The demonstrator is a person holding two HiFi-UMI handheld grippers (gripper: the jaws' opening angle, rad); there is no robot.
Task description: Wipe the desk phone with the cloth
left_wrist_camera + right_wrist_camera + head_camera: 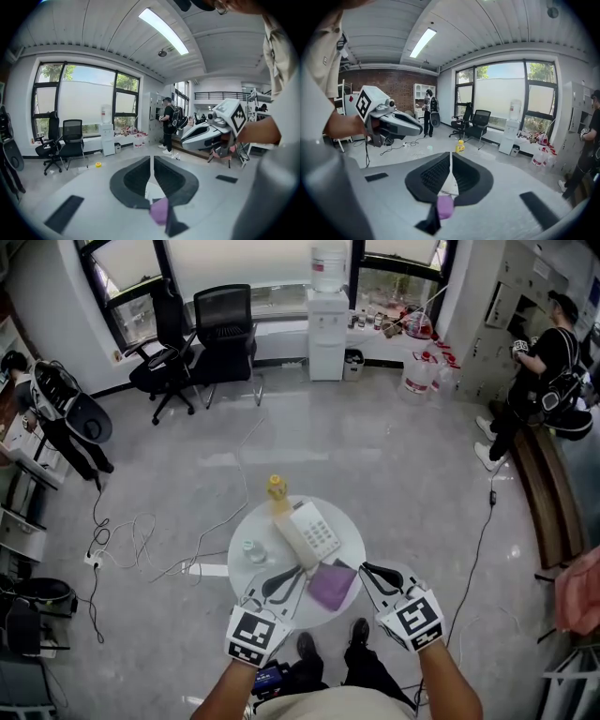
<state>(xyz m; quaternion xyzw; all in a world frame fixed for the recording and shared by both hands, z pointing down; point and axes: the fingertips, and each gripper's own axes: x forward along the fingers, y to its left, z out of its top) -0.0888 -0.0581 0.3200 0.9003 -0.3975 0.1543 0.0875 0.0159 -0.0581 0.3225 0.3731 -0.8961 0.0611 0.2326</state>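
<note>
A white desk phone [307, 532] lies on a small round white table [349, 532]. The purple cloth [332, 586] lies flat at the table's near edge, just right of the phone's near end. My left gripper [296, 572] hovers over the near left of the table, its jaws shut with nothing between them, its tips close to the cloth's left edge. My right gripper [365, 568] is off the cloth's right side, its jaws together and empty. The cloth [160, 210] shows below the shut jaws in the left gripper view, and likewise the cloth [444, 206] in the right gripper view.
A yellow bottle [276, 489] stands at the table's far edge and a small clear cup [253, 549] at its left. Cables [131, 540] trail over the floor on the left. Office chairs [202, 338] and a water dispenser [327, 320] stand by the windows. People stand at both far sides.
</note>
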